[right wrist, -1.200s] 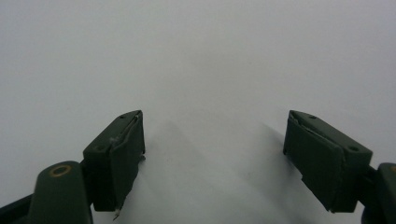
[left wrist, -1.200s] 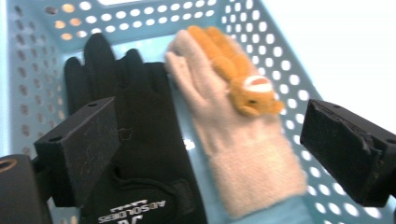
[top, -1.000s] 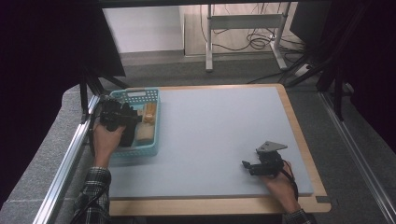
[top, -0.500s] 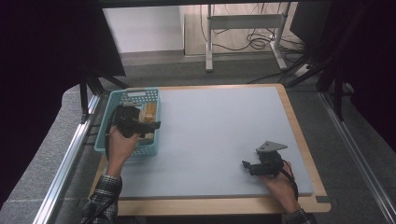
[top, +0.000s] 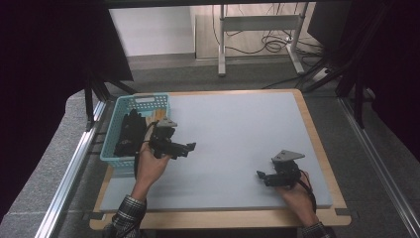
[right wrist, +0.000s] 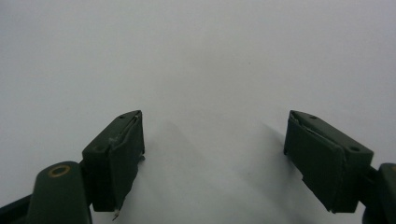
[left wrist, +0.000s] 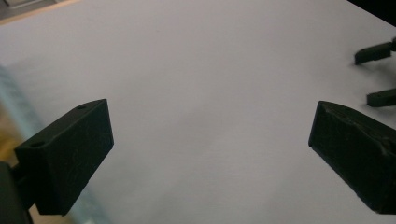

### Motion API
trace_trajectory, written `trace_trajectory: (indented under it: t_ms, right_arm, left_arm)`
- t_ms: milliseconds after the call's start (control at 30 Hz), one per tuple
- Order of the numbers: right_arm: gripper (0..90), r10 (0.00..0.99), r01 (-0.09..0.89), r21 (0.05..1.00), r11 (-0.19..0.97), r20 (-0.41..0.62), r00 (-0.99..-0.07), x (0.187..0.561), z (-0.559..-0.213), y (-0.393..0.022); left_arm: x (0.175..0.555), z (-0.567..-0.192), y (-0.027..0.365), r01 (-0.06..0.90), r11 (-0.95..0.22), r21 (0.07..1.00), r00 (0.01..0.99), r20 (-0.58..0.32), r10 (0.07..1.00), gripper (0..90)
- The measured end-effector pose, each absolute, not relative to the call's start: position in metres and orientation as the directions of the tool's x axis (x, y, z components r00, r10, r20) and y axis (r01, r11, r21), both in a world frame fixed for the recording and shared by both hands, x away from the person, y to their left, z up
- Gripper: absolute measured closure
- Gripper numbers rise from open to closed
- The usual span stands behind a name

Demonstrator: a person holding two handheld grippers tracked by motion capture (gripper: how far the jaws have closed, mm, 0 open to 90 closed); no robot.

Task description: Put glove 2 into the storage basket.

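At the far left of the table [top: 317, 148], a teal basket [top: 115, 159] sits on the wooden edge beside the grey mat [top: 233, 134]; a dark bundle [top: 130, 133] lies inside it along the left wall, with a pale, tan thing [top: 154, 116] next to it toward the back, too small to name. Just right of the basket, the left hand [top: 151, 166] holds the left gripper [top: 189, 148] above the mat, jaws pointing right toward the middle of the table. In the left gripper view its two black jaws stand wide apart with nothing between them, only bare grey mat below, and a blurred strip of the basket shows at the lower left edge. At the upper right of that same view, the tips of the other gripper's jaws appear farther off, also parted. The middle of the mat lies bare between the two hands, which are well apart. Toward the right, near the front edge, the right hand [top: 297, 191] rests on the mat with the right gripper [top: 261, 177], its grey plate on top and its jaws pointing left. The right gripper view shows its jaws spread, holding nothing, low over the mat and casting soft shadows on it. A red cable [top: 308, 181] trails back over the hand.
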State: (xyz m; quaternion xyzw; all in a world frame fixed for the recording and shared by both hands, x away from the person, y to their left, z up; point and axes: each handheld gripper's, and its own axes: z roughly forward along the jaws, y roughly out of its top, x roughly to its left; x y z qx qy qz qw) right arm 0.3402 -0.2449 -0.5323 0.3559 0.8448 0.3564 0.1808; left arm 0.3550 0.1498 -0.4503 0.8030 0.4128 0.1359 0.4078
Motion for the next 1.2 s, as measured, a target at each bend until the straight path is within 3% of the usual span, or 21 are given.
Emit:
trace_trajectory:
  t_ms: [533, 967, 1200]
  right_arm:
    - [19.7, 0.73, 0.472, 0.732, 0.492, -0.052, -0.681, 0.34, -0.532, -0.245]
    - [19.6, 0.73, 0.471, 0.731, 0.493, -0.053, -0.682, 0.34, -0.532, -0.245]
    - [19.6, 0.73, 0.471, 0.732, 0.493, -0.053, -0.681, 0.34, -0.533, -0.245]
  left_arm:
    - [0.333, -0.507, 0.086, 0.518, -0.439, 0.734, 0.722, -0.1, 0.684, 0.2]
    - [0.328, -0.544, 0.071, 0.531, -0.515, 0.673, 0.723, -0.042, 0.69, 0.1]
    - [0.326, -0.545, 0.071, 0.521, -0.507, 0.686, 0.721, -0.036, 0.692, 0.0]
